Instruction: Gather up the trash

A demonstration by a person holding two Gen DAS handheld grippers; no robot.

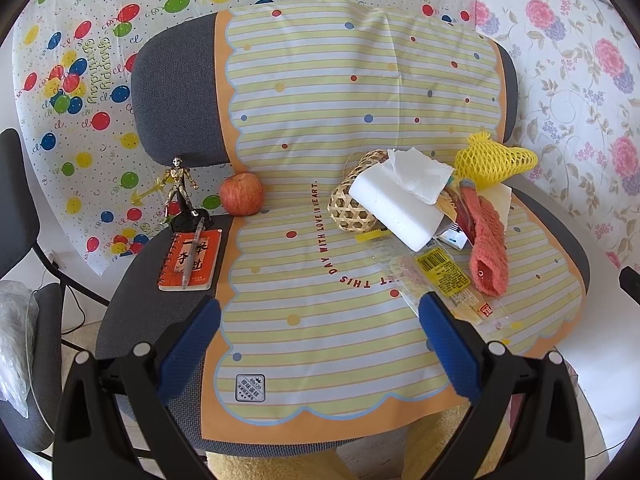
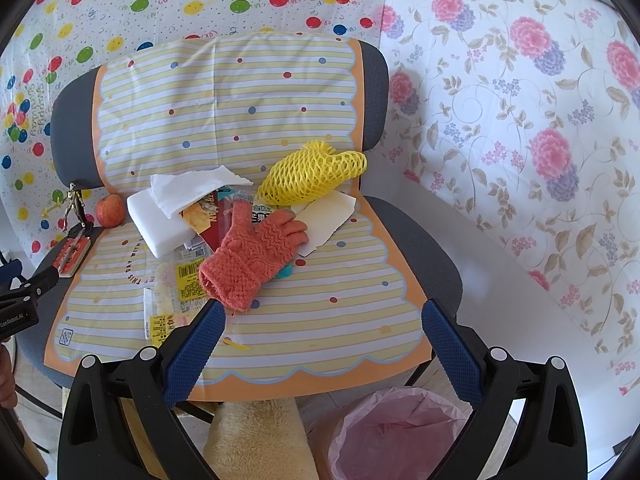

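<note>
Left gripper (image 1: 320, 322): two fingers w/ blue pads (image 1: 192, 350), knurled grip texture, mounted on glossy black angular arms. Round silver screws, two per side, at arm pivots. Triangular cut-outs in black arm bodies.

Right gripper (image 2: 323, 324): same build; blue textured pads (image 2: 452, 350), black arms, silver screws (image 2: 497, 353) in pairs, triangular cut-outs. Right wrist view also shows left unit's black body w/ white lettering, partly legible. Bare skin at lower left edge of same view.
</note>
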